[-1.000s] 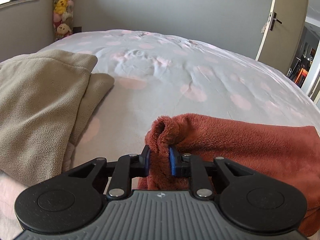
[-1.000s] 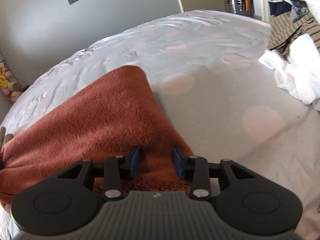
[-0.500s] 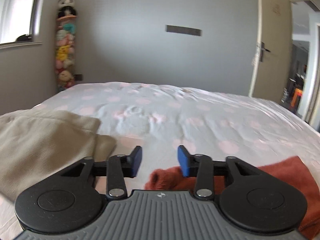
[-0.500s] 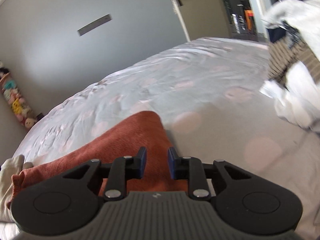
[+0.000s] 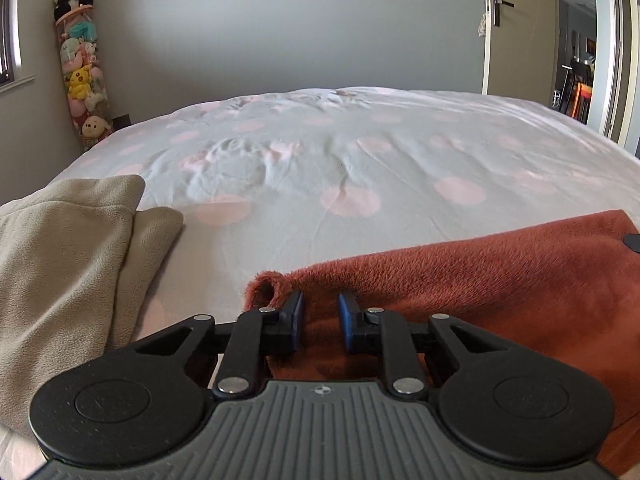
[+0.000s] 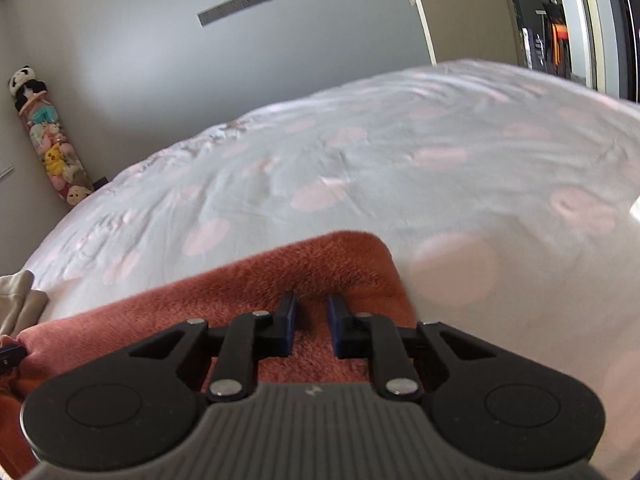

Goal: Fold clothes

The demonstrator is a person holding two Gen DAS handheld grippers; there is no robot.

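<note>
Right now the rust fleece garment [image 5: 500, 280] lies flat on the bed [image 5: 360, 168], stretched crosswise just ahead of and beneath both claws. The left claw [image 5: 319, 318] hovers over the garment's left end, just behind a curled-up lip of cloth; its blue pads stand apart with nothing pinched between them. The right claw [image 6: 311, 324] sits over the garment's right end, just short of the rounded far corner, pads likewise parted and only fleece showing in the gap below. Whether the garment is already folded or is waiting for another fold cannot be settled from this: the edge looks thick, yet the layers cannot be counted. If a grip is wanted, my judgement is that each claw should drop straight down so one pad slides under the near edge, catching every layer together, since plush fleece tends to slip and leave the lower layer behind. Both ends would best be taken at matching depth so the edge stays straight. To the left claw's left, a folded beige garment [image 5: 68, 264] rests well clear of the work.
</note>
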